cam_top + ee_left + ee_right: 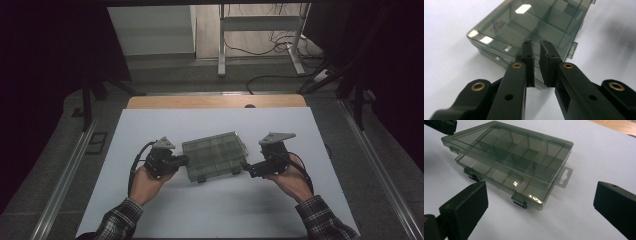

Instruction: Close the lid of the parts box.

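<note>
Nearest in the high view, two plaid sleeves come in from the bottom edge, and each hand carries a gripper over a white sheet [210, 210] spread on the table. The left gripper [184, 160] sits at the left short end of a smoky, see-through compartment box [215, 156]; in the left gripper view its jaws stand almost together, a thin slit between the pads, with nothing pinched in it, their tips just over the box's corner edge [534, 32]. Whether the tips touch the plastic cannot be told. The right gripper [246, 167] is near the box's right front corner, and in the right gripper view its jaws stand wide apart, empty, with the box [509, 162] lying between and beyond them on the sheet. There the lid sits slightly askew over the base, front latches [519, 201] showing along the near edge and a hang tab [564, 178] sticking out at the right end. Past the sheet, a strip of wooden tabletop [215, 101] shows, and farther off a white desk frame [260, 30] stands on the floor with loose cables beside it.
</note>
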### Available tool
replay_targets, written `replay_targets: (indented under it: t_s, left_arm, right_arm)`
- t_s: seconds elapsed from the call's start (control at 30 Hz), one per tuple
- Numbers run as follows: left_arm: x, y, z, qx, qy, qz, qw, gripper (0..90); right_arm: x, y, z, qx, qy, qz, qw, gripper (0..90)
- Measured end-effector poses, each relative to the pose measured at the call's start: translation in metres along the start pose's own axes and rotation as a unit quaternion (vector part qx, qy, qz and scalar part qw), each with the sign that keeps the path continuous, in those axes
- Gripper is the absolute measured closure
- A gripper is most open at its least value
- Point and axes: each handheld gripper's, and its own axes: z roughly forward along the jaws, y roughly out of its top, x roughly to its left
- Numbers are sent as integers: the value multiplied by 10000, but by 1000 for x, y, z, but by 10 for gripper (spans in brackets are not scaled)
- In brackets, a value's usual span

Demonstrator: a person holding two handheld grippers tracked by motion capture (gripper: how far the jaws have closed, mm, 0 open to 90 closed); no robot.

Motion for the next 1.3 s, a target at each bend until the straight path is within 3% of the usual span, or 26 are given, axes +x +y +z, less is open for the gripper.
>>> replay_targets:
  t_s: [0.2,0.43,0.5,0.53,0.57,0.6,0.63,0.67,0.83,0.93,1.17,1.3]
  left_arm:
    - [-6,-6,4,78,-23,-15,10000,815]
    - [-13,-13,10,236,10,31,9997,811]
    - [-14,-14,11,253,19,31,9997,811]
    - [-15,-15,12,276,26,46,9996,811]
    - [-17,-16,13,300,40,62,9995,812]
    - [-18,-16,14,321,65,87,9994,812]
    - [-20,-17,17,381,139,158,9991,812]
    - [-20,-17,17,381,139,158,9991,812]
    - [-21,-19,20,362,181,133,9991,815]
    - [-21,-19,20,348,180,126,9992,816]
    - [-20,-18,20,381,219,206,9988,817]
    - [-19,-18,21,377,259,212,9987,815]
  right_arm:
    - [-2,0,5,153,-76,112,9998,2]
    - [-8,0,10,176,-283,79,9994,198]
    - [-10,1,11,178,-328,46,9993,355]
    - [-10,1,11,178,-328,46,9993,355]
    - [-11,2,12,193,-314,53,9993,488]
    - [-11,2,12,193,-314,53,9993,488]
    - [-11,2,14,253,-326,30,9991,588]
    - [-11,2,14,253,-326,30,9991,588]
    - [-14,-2,26,511,-186,79,9985,850]
    - [-15,-4,30,565,-207,52,9982,886]
    - [-17,-11,44,837,-240,47,9962,887]
    - [-18,-12,45,859,-214,97,9960,887]
